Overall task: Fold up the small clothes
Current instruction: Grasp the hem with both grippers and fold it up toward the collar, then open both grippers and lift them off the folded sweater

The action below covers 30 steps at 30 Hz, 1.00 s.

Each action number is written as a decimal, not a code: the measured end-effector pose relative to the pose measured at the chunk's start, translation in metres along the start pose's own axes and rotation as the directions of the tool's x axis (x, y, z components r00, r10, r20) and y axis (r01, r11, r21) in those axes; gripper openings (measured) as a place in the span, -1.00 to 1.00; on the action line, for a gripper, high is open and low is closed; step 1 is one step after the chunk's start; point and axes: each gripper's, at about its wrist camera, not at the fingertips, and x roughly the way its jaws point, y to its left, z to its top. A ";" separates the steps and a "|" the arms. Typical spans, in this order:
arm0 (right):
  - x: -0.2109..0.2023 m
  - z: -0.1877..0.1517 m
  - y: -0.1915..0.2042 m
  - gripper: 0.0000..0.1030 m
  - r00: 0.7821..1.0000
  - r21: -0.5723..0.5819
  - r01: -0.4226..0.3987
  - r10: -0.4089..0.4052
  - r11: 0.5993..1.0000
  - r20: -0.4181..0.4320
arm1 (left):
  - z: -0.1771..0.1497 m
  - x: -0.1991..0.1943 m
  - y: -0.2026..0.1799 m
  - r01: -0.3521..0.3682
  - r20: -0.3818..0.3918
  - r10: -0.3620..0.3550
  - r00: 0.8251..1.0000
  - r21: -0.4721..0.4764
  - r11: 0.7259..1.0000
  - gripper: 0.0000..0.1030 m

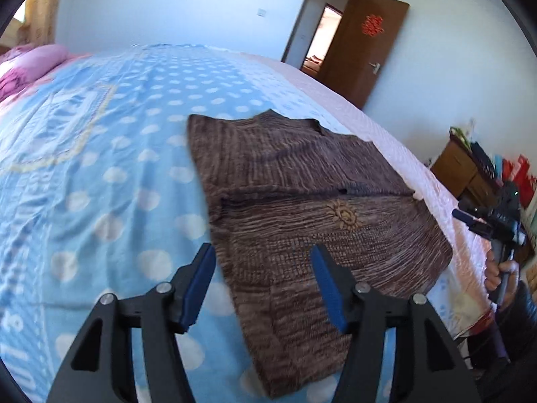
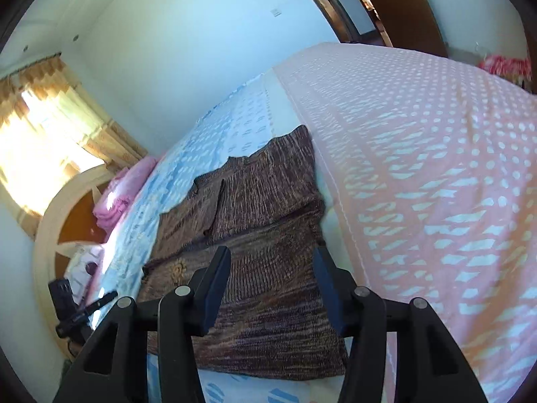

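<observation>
Open bedspread left of the brown sweater; pink pillow far off, perhaps clear.

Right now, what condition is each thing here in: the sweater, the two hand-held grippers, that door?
Sweater: partly folded, flat on the bed, ungripped.
Left hand-held gripper: open, empty, above the sweater's near edge.
Right hand-held gripper: open, empty, above the sweater.
Door: open.
Bed: made, covered.

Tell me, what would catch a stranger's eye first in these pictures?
The brown knitted garment, partly folded with a golden sun emblem, lies on the bed's blue spotted cover beside a pink spotted one. Both tongs, left and right, hang open above it, gripping nothing. Behind stands an open brown door.
</observation>
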 end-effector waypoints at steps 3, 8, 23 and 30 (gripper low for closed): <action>-0.002 -0.006 0.011 0.02 0.999 -0.054 0.041 -0.041 0.998 0.003 | 0.003 0.024 -0.005 0.018 -0.029 -0.017 0.999 0.017 1.000 -0.05; -0.007 -0.009 0.017 0.02 0.998 -0.088 0.054 -0.055 0.995 -0.005 | -0.004 0.038 0.000 -0.044 -0.071 0.044 0.997 -0.007 0.999 -0.25; -0.007 -0.016 0.009 0.02 0.996 -0.074 0.078 -0.080 0.994 -0.028 | -0.009 0.043 0.006 -0.087 -0.060 0.084 0.995 -0.043 0.995 -0.13; -0.015 -0.018 0.002 0.02 0.996 -0.061 0.081 -0.083 0.995 -0.017 | -0.017 0.039 -0.009 -0.061 -0.071 0.058 0.996 -0.037 0.997 0.33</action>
